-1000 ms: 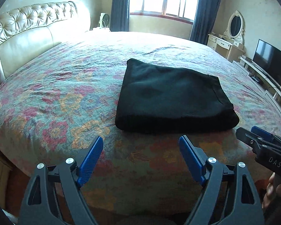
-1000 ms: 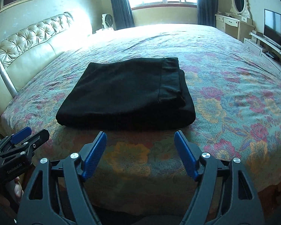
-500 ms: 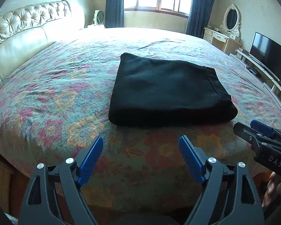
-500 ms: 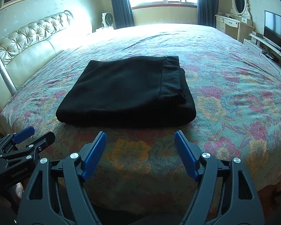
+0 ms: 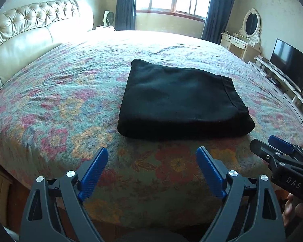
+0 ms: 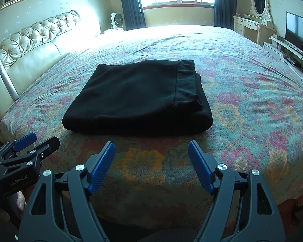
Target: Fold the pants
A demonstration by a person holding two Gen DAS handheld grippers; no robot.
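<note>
Across the left wrist view:
My left gripper (image 5: 151,163): bottom centre of the frame, jaws spread wide, nothing between the blue pads, clear of the cloth.
Pants (image 5: 183,102): black, folded into a thick rectangle, centre of the frame, flat on the bed (image 5: 56,104) with its floral cover.
My right gripper (image 5: 276,151): lower right edge, seen side-on; I cannot tell its gap from here.
Television (image 5: 290,64): right edge.

Across the right wrist view:
My right gripper (image 6: 151,159): bottom centre, jaws wide apart, holding nothing.
Pants (image 6: 135,98): centre, hem band on the right side of the fold.
My left gripper (image 6: 36,143): lower left.
Headboard (image 6: 30,42): tufted, upper left.
</note>
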